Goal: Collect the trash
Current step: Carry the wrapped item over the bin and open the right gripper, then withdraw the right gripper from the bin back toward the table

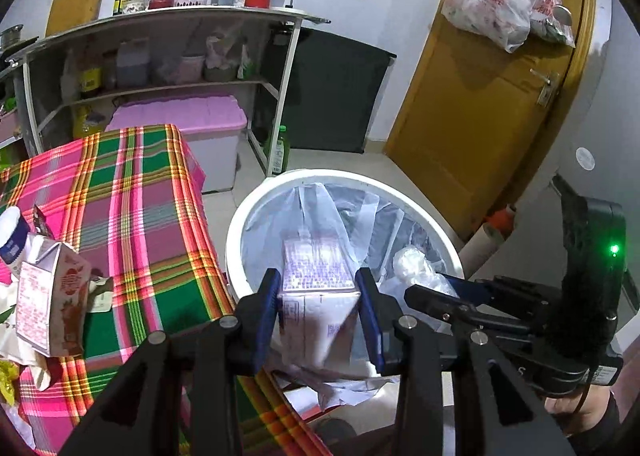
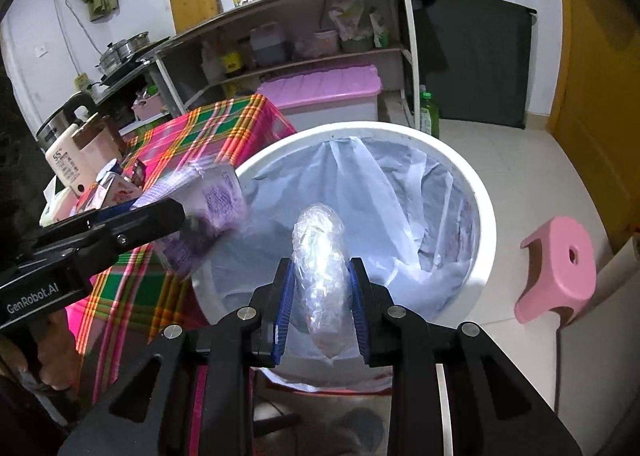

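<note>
Two pieces of trash poised over the round white bin (image 2: 476, 192) lined with a thin plastic bag: left gripper (image 1: 318, 296) jaws pinching a white-and-purple carton (image 1: 316, 276), right gripper (image 2: 320, 288) jaws pinching a crumpled clear plastic wrapper (image 2: 320, 252). Neither dropped yet. Still to collect on the plaid-clothed counter (image 1: 140, 196) at left: a pink strawberry-print carton (image 1: 52, 296) and other scraps.

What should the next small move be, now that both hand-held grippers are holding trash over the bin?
Probably open both and let the items drop. The left hand-held gripper clamps a purple-printed carton above the lined white bin, and the right hand-held gripper holds a crumpled clear plastic wrap over the same opening, so neither seems to need further travel.
</note>
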